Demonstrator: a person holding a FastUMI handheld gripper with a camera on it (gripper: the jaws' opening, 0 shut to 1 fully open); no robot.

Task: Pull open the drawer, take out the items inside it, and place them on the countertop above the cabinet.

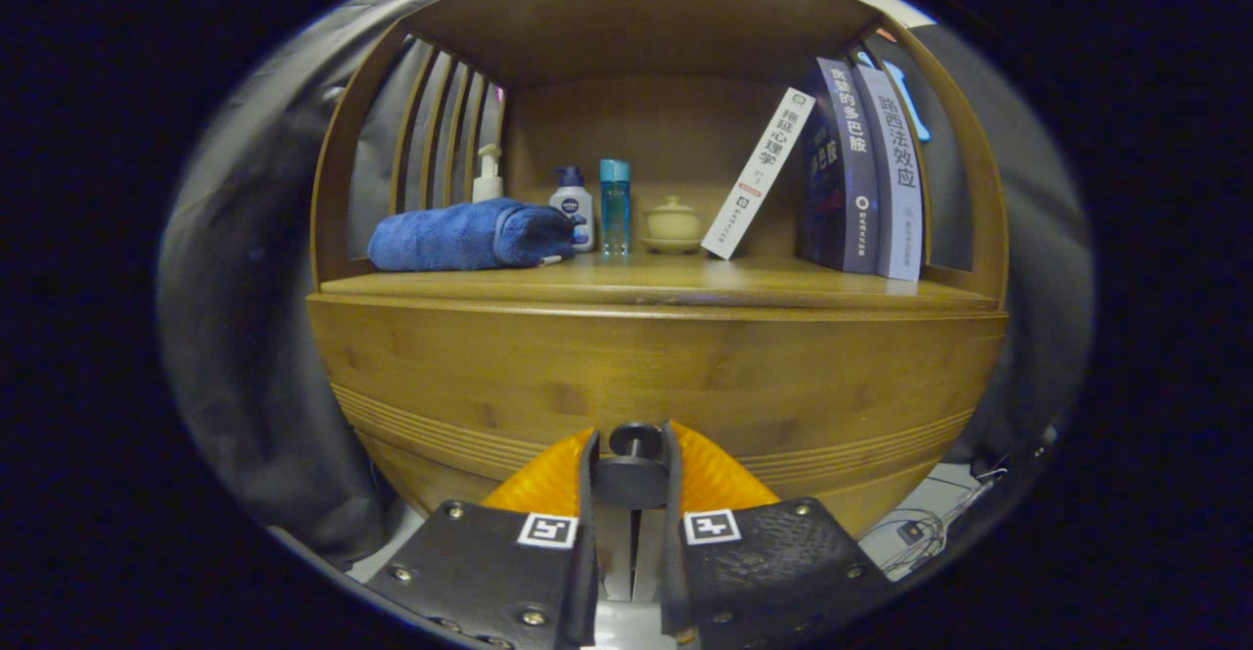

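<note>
Both fingers of your gripper (pixel 632 454) seem to pinch the drawer's dark knob (pixel 634 442) at the frame's lower centre; the drawer front (pixel 646 376) looks closed beneath the countertop (pixel 685 283).

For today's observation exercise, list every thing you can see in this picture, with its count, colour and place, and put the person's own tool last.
cabinet: one, brown wood, drawer front facing the fingers, open shelf above.
knob: one, dark, on the drawer front, between the fingers.
towel: one, blue, rolled, at one end of the shelf.
pump bottle: one, pale, behind the towel.
small bottle: one, white with dark cap, beside the towel.
tall bottle: one, clear blue, next to the small bottle.
lidded pot: one, cream, mid shelf at the back.
books: three, one white leaning, one dark, one pale lilac, at the other end of the shelf.
gripper: one, fingers closed on the knob from both sides.
</note>
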